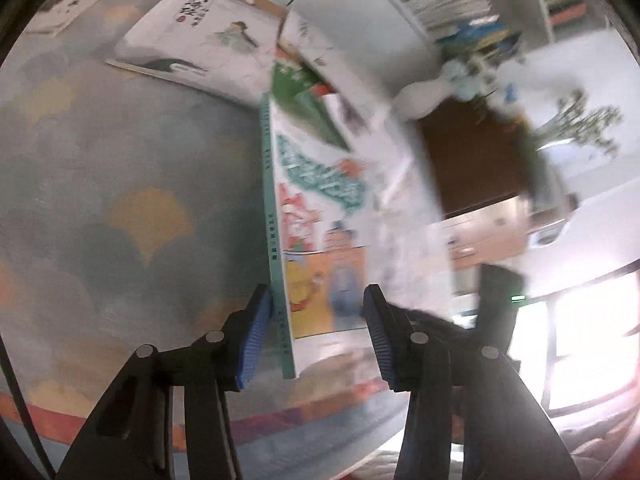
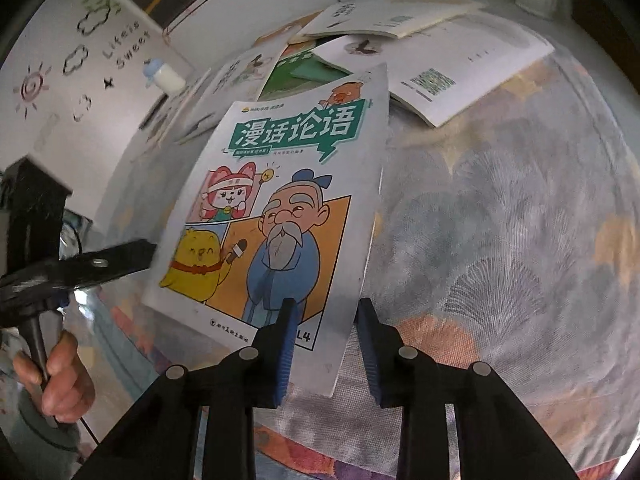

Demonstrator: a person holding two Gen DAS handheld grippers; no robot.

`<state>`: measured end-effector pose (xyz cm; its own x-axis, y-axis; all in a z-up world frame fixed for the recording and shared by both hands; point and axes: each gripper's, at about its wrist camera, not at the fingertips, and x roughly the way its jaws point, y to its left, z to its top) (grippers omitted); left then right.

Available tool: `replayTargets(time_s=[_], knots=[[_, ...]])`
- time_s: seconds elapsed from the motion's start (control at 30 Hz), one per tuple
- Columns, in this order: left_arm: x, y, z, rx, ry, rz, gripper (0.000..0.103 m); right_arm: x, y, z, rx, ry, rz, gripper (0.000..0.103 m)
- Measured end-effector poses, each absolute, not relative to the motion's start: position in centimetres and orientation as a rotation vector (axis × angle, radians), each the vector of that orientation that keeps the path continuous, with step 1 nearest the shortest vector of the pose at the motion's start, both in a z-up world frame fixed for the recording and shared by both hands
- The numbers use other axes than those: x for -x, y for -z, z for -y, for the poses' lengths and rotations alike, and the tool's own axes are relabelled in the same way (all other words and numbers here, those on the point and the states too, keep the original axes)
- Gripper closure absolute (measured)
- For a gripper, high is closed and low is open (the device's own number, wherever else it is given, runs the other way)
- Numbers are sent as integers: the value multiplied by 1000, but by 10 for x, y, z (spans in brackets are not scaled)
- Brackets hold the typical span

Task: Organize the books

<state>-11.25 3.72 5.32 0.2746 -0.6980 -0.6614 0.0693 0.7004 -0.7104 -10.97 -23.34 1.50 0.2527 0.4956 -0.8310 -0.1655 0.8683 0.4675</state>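
**Comic book caught between two grippers**

The comic book [image 2: 280, 216] stands tilted above the patterned cloth [image 2: 500, 240], its cartoon cover facing the right wrist camera. The right gripper [image 2: 326, 354] straddles the book's lower right corner; its blue pads [image 2: 286, 356] stand a little apart, with the corner between them, and I cannot tell whether they press on it. In the left wrist view the book's green spine [image 1: 276, 248] runs straight away from the camera. The left gripper [image 1: 316, 336] has its fingers spread around the lower edge, the left pad [image 1: 254, 340] against the spine, the other clear of the cover. More books [image 2: 440, 64] lie overlapped on the cloth behind. A hand [image 2: 60, 376] grips the left gripper's handle.
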Motion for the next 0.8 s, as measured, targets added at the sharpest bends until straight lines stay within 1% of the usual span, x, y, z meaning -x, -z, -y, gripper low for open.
replayTargets(time_s=[0.13, 0.2, 0.33, 0.43, 0.57, 0.67, 0.77, 0.8], knots=[[106, -21, -30, 606, 479, -1301, 61, 111, -16, 237, -311, -473, -1244, 73], [108, -6, -30, 675, 489, -1326, 66, 112, -17, 236, -294, -474, -1241, 72], [110, -7, -22, 677, 466, -1309, 67, 110, -16, 233, -292, -476, -1240, 72], [105, -11, -15, 730, 492, -1302, 68, 106, -14, 238, -350, -477, -1261, 71], [92, -22, -1, 787, 552, -1285, 68, 97, -7, 257, -543, -503, -1321, 62], [88, -24, -7, 950, 628, -1270, 67, 95, -2, 281, -724, -525, -1326, 49], [85, -27, -9, 1014, 642, -1251, 67, 99, 1, 296, -833, -563, -1323, 46], [83, -26, -8, 1057, 652, -1248, 67, 102, 2, 299, -853, -578, -1320, 41]])
